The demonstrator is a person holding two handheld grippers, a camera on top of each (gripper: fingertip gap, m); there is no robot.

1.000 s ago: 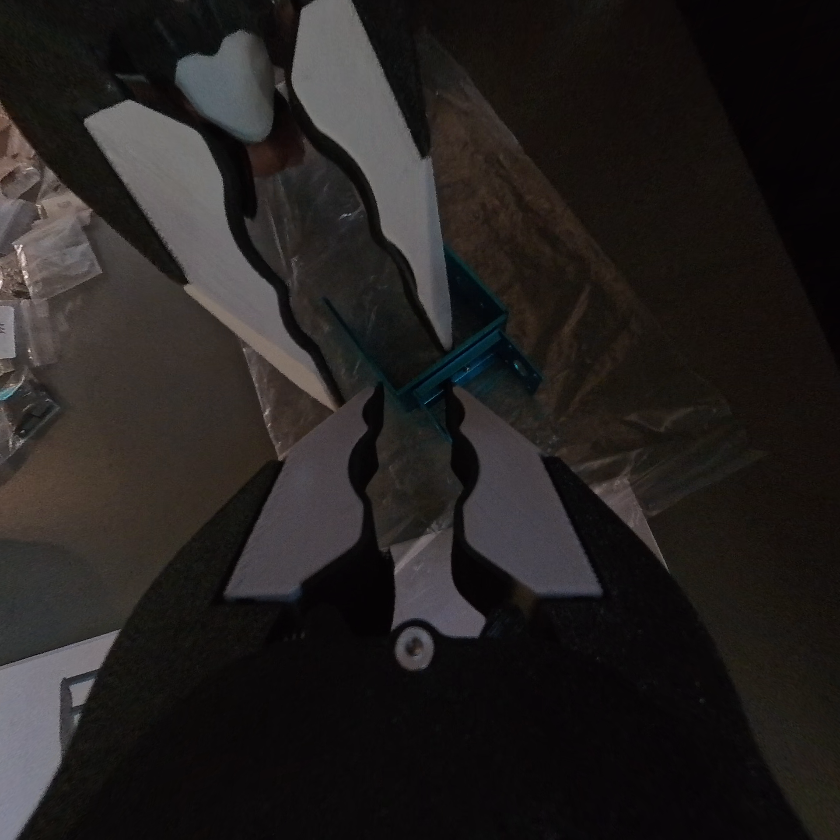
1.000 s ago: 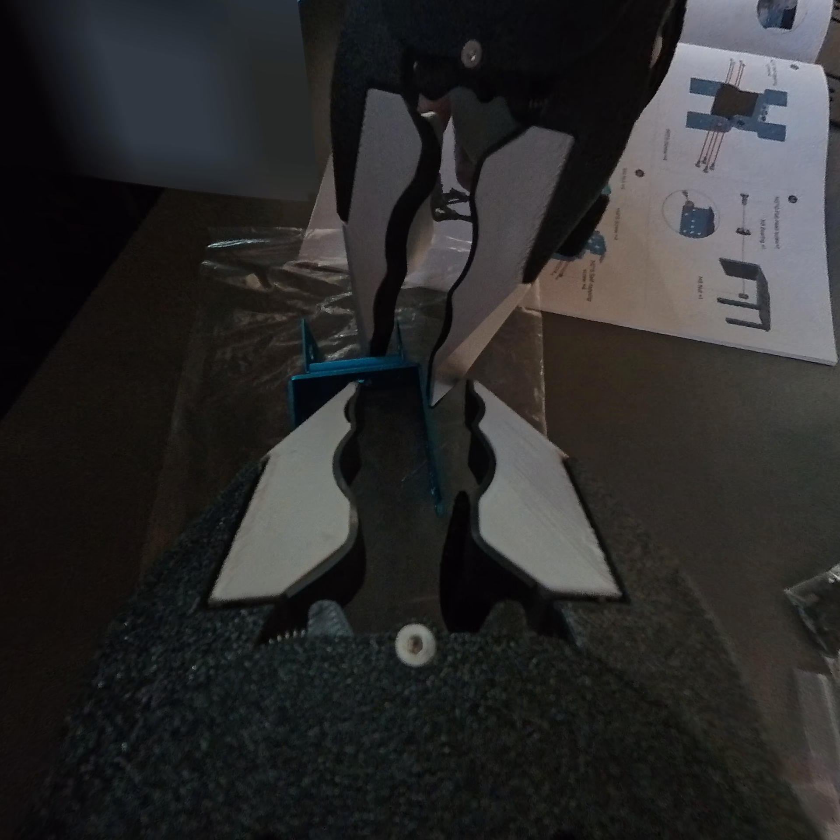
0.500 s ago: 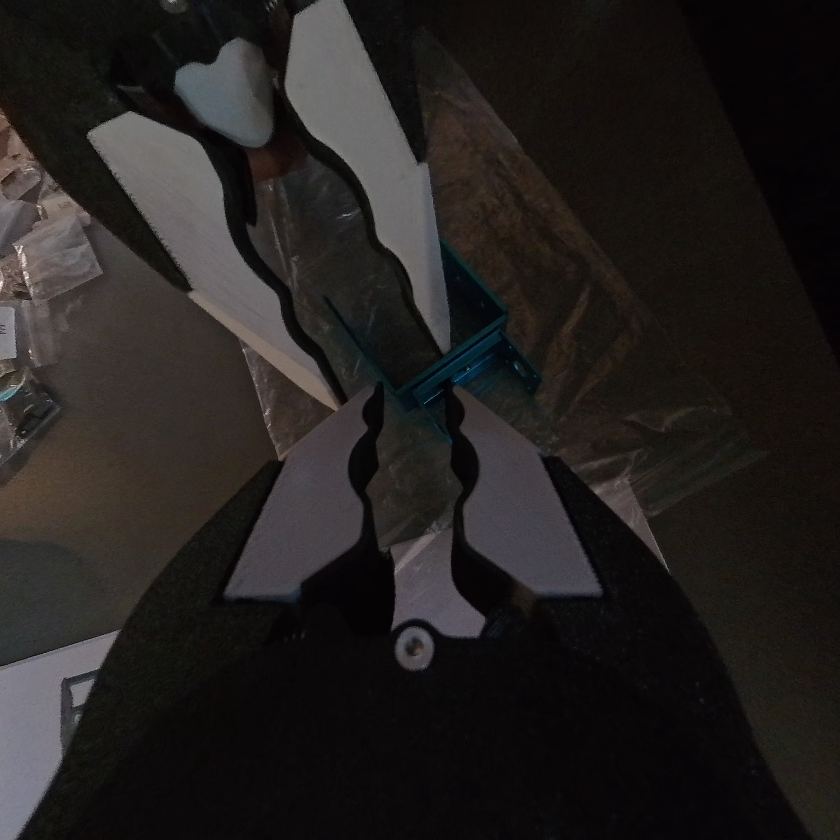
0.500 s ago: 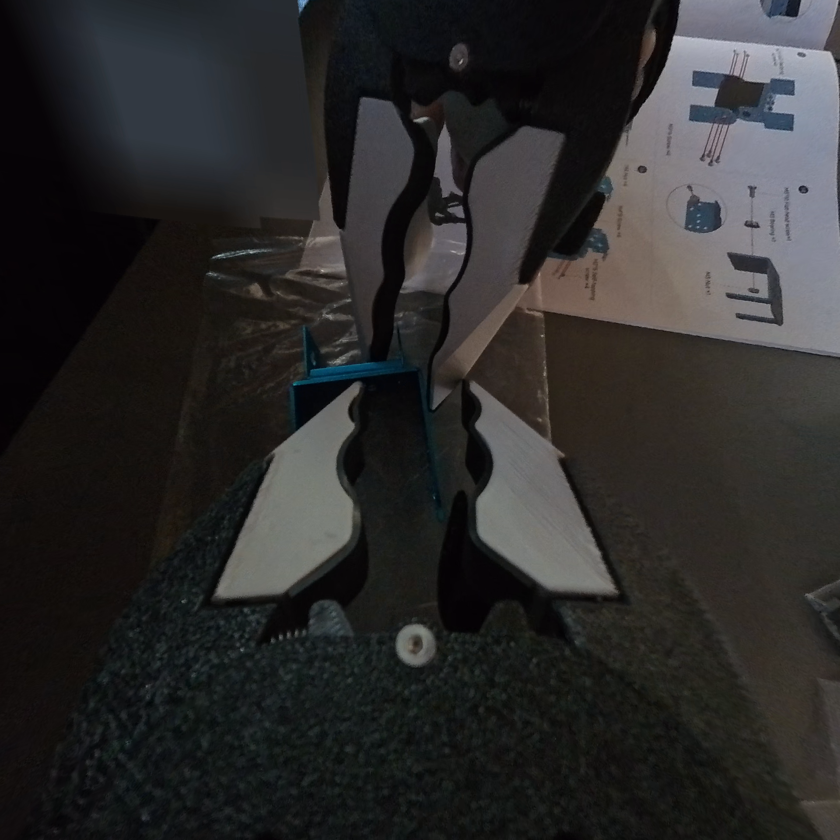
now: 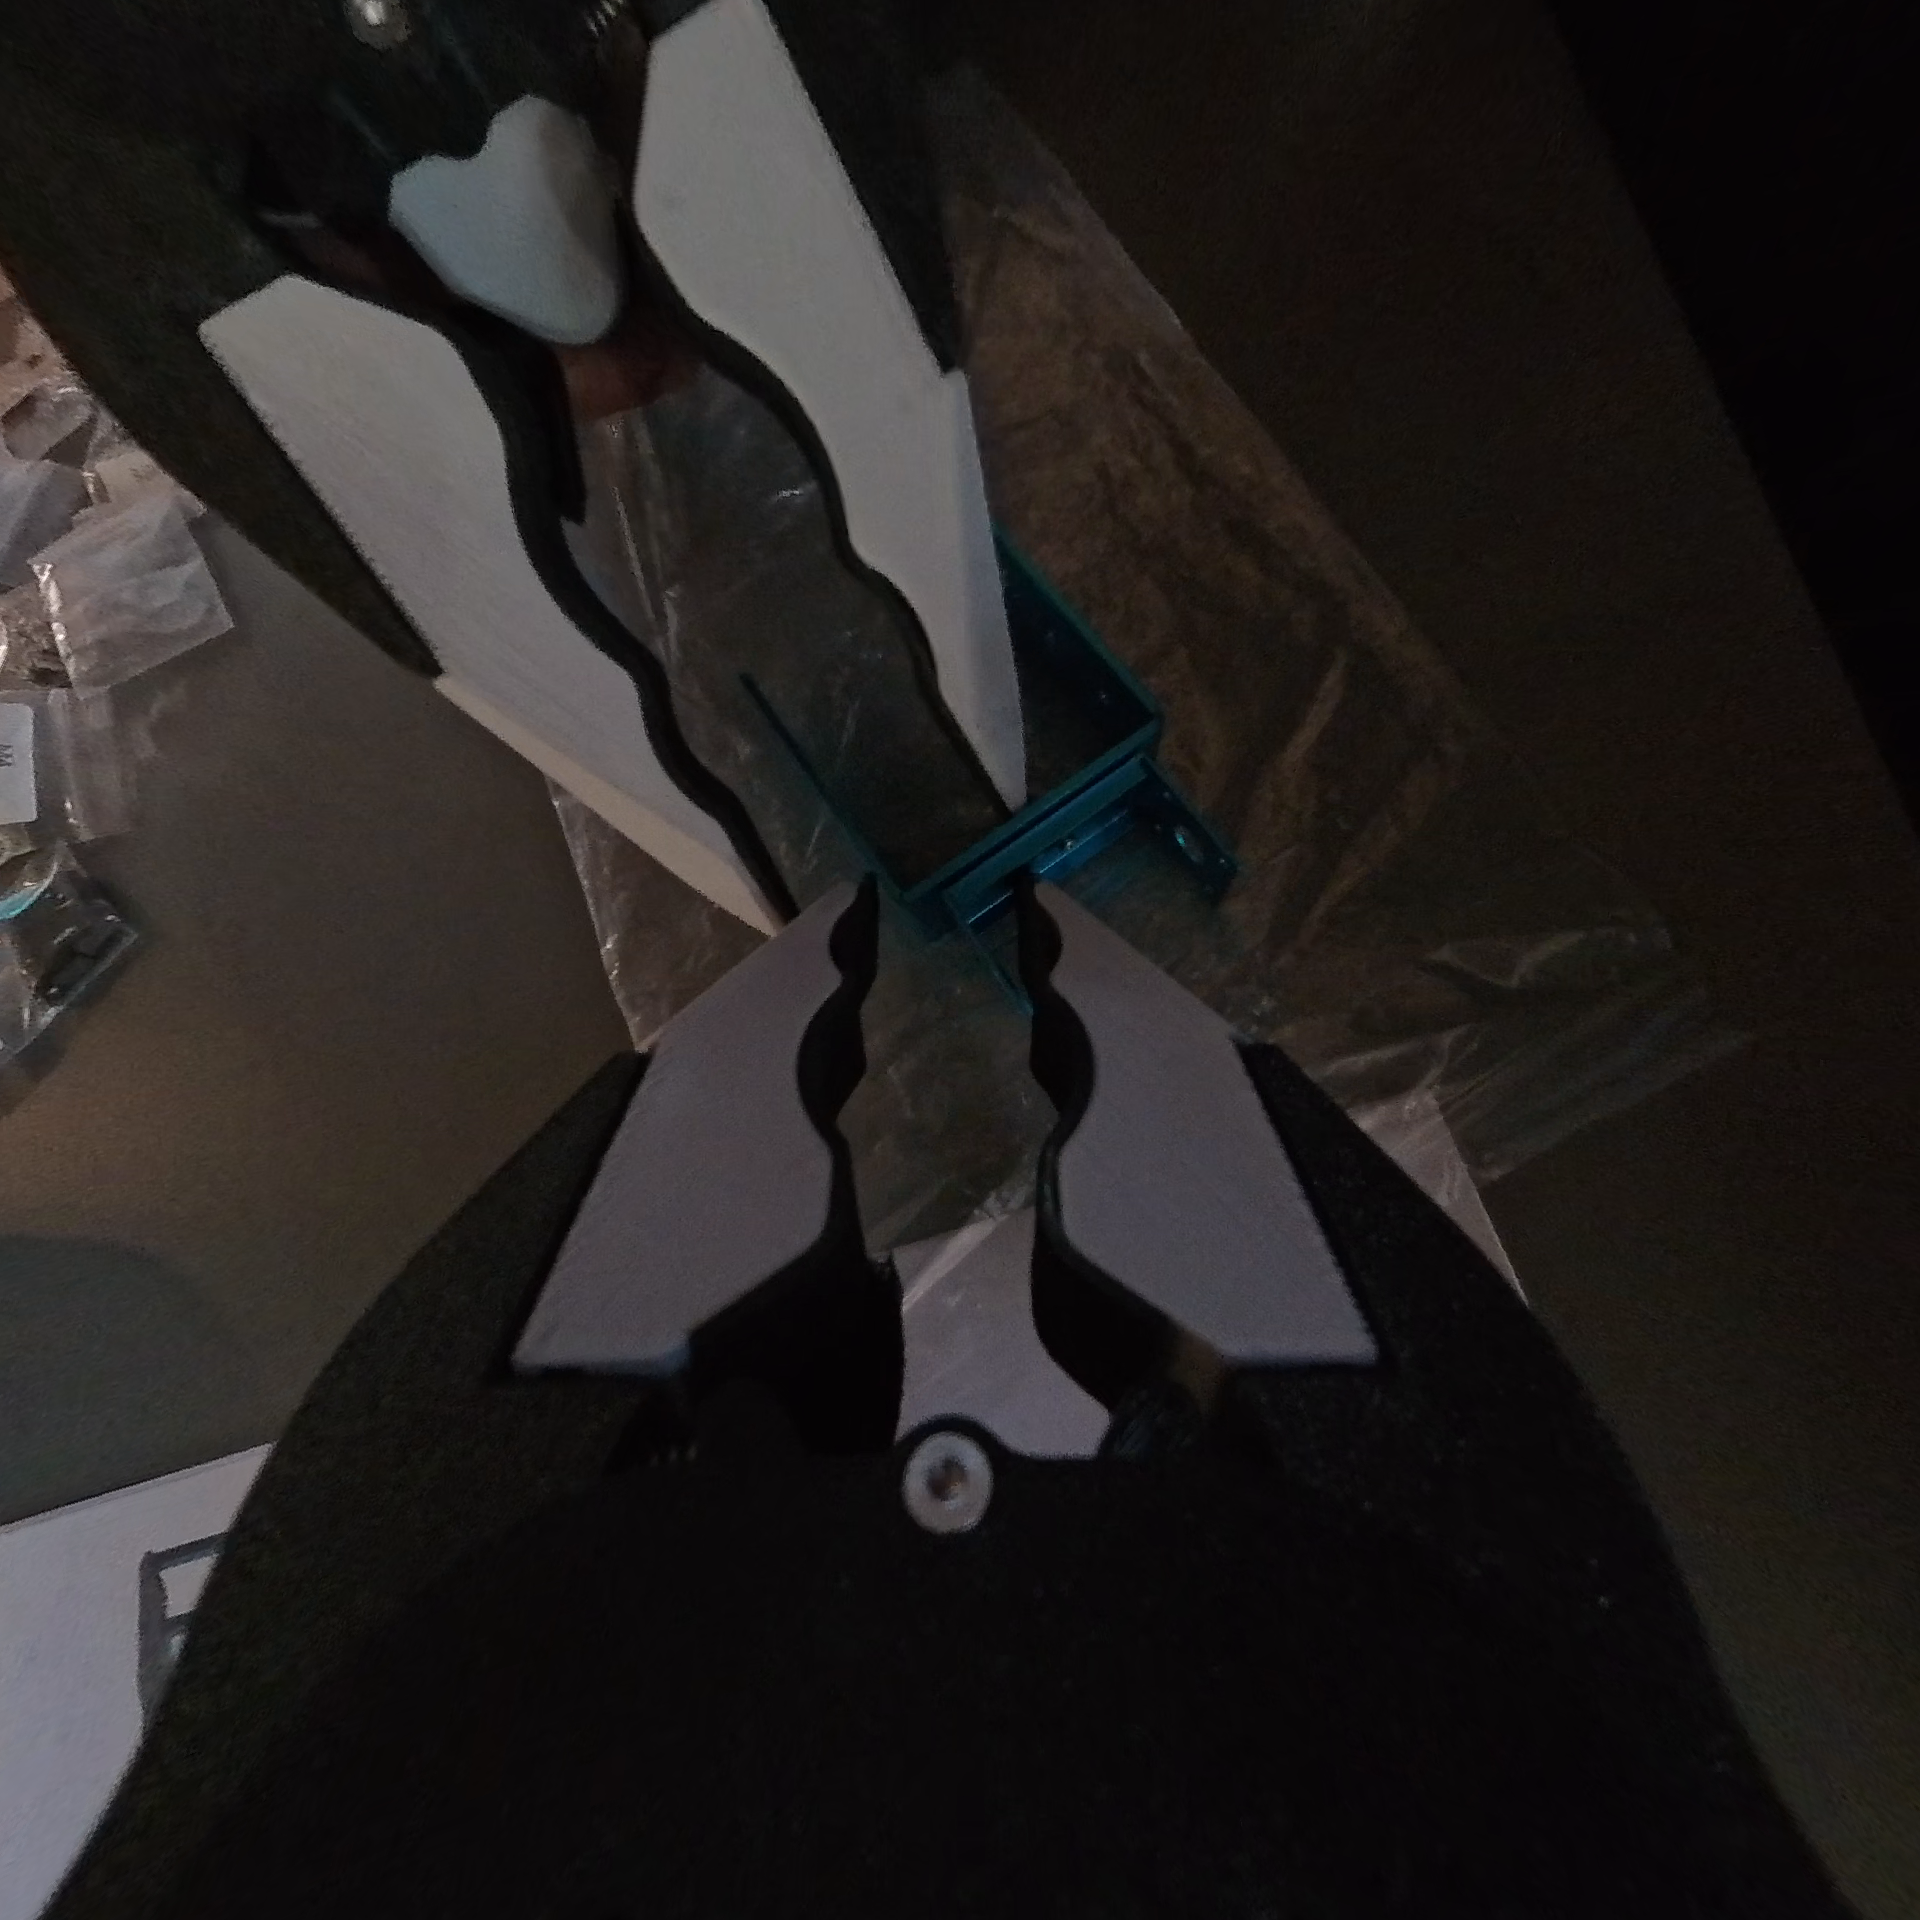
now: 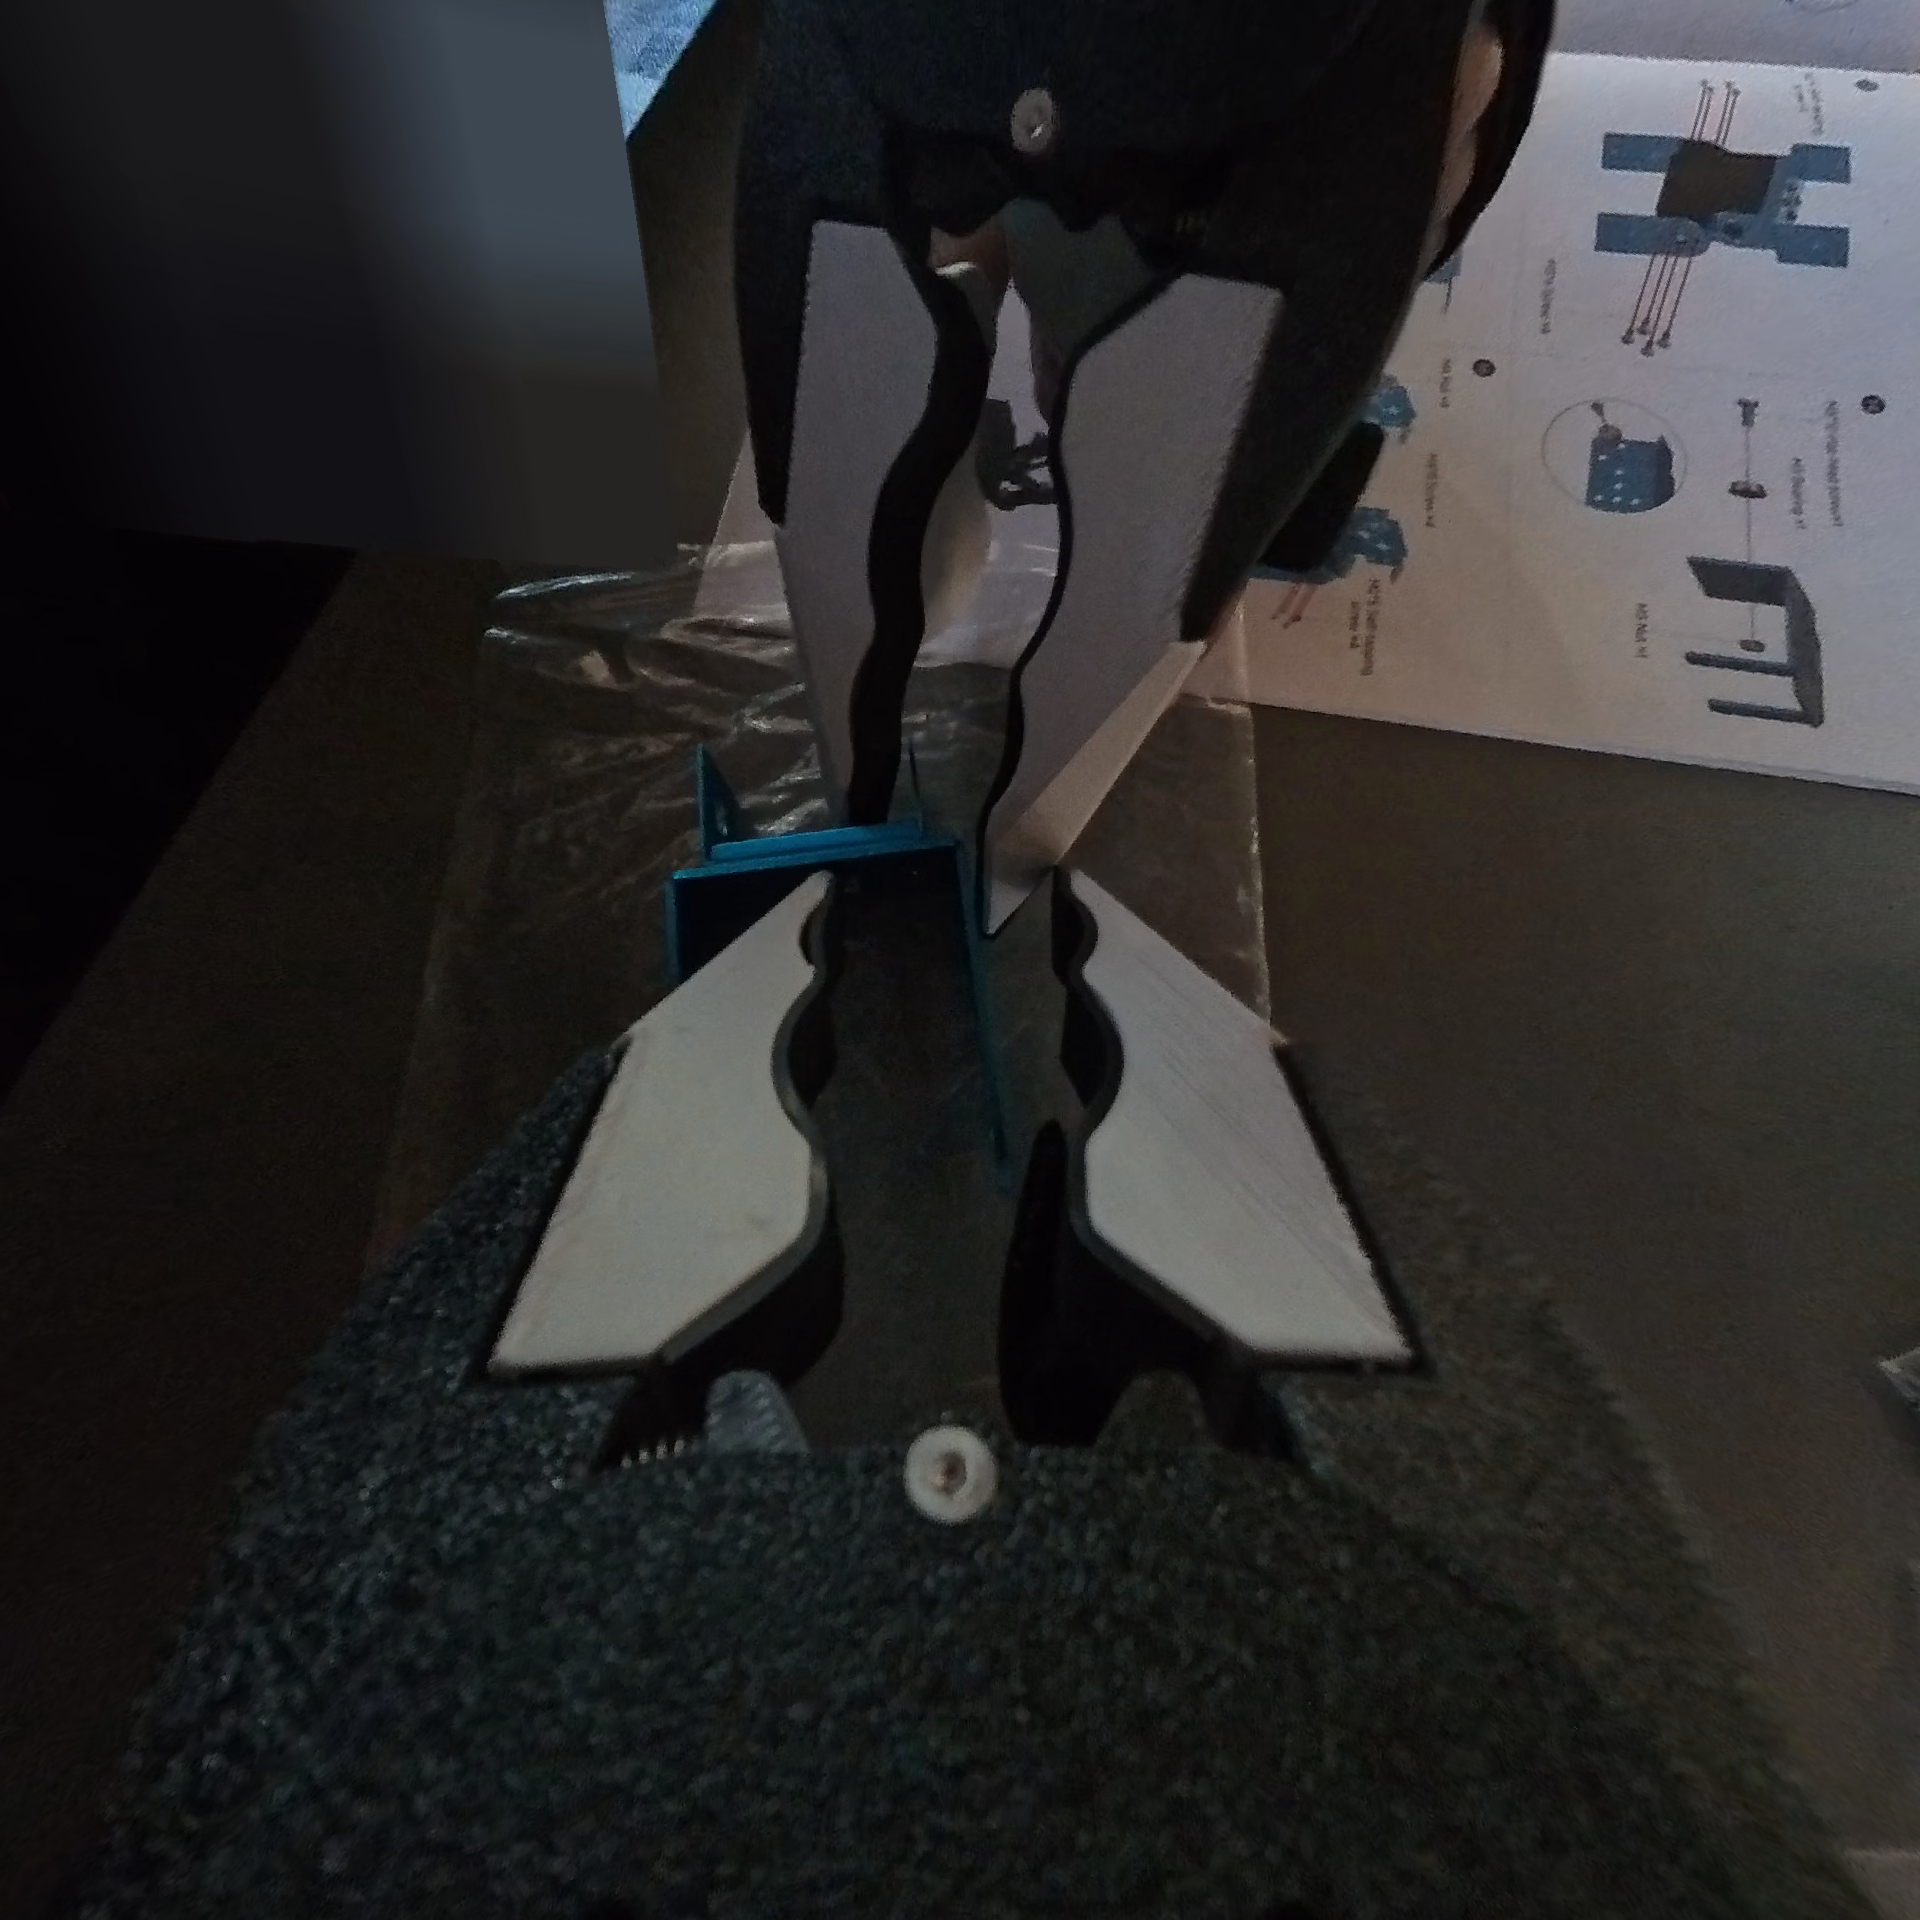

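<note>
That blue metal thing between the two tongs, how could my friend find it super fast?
Find the crinkly clear plastic bag spread on the dark table. On it, between the tips of the left tongs and the right tongs, sits the blue metal bracket. It is the only bright blue, folded, sharp-edged thing there.

Dim, underexposed wrist views with deep corner shadows, slight softness and wide-angle stretching at the edges
</note>
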